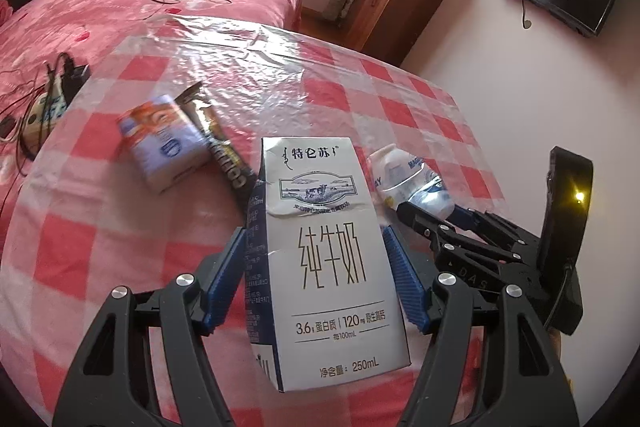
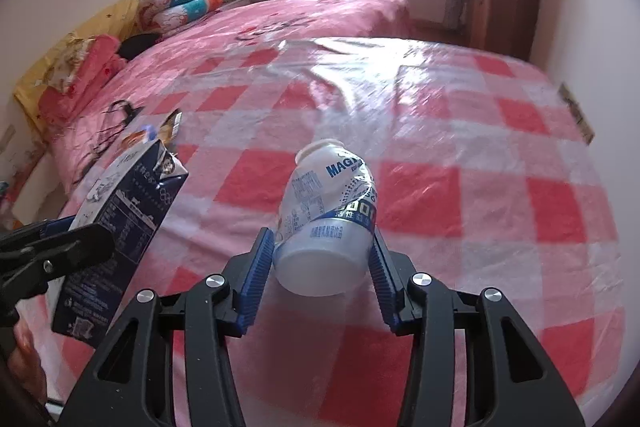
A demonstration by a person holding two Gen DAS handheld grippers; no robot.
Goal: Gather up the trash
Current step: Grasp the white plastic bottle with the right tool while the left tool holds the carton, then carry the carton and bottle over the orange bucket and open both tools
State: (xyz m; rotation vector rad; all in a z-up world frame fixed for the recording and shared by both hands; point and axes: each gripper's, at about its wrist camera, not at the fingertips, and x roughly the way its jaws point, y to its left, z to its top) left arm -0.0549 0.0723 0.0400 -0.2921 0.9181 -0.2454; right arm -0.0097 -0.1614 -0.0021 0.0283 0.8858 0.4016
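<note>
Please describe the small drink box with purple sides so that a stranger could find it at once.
Look at the table with the red-and-white checked cloth, next to the pink bed. On its left part, a small purple-and-white carton lies flat against a dark snack wrapper. Unlike the tall white milk carton, no hand-held gripper holds it.

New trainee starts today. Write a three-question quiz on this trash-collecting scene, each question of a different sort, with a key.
1. True or false: the left tongs grip the white milk carton by its sides.
2. What do the right tongs grip? A) a spoon B) a crumpled white plastic bottle C) a phone
3. Name two pieces of trash lying on the checked tablecloth.

Key
1. True: the blue pads press on both sides of the carton.
2. B, the crumpled white plastic bottle.
3. The small purple carton and the dark wrapper beside it.
</note>
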